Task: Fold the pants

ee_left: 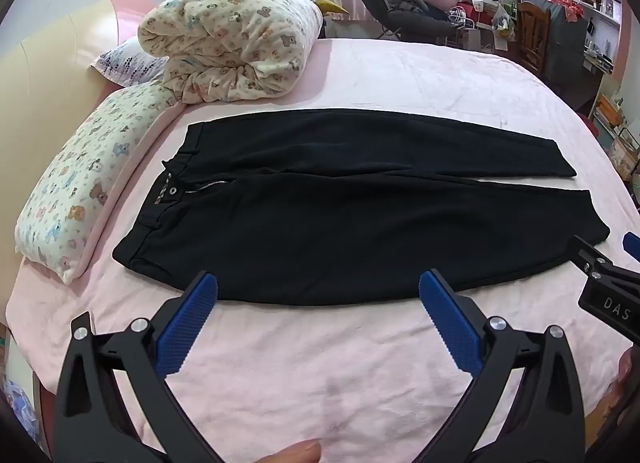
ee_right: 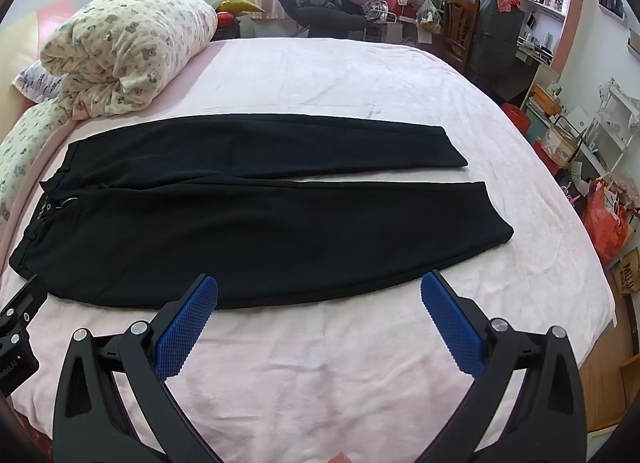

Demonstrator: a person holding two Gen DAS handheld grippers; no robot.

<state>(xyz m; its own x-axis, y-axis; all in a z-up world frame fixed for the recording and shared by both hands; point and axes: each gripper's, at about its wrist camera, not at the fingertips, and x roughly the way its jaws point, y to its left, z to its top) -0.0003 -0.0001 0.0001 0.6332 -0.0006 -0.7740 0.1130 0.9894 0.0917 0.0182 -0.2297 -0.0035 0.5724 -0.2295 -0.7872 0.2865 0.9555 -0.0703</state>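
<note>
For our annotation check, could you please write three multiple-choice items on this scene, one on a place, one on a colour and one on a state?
1. Where does the waistband of the black pants lie?
A. toward the teddy-print pillow
B. toward the bookshelf
C. hanging off the bed's near edge

2. What colour is the bed sheet?
A. grey
B. pink
C. green

3. How do the jaws of the left gripper and right gripper stand?
A. both shut on cloth
B. one shut, one open
C. both open, holding nothing

Answers: 1 A, the button and zipper end faces the pillow; 2 B, the sheet around the pants is pale pink; 3 C, each view shows wide-spread blue pads with nothing between.
</note>
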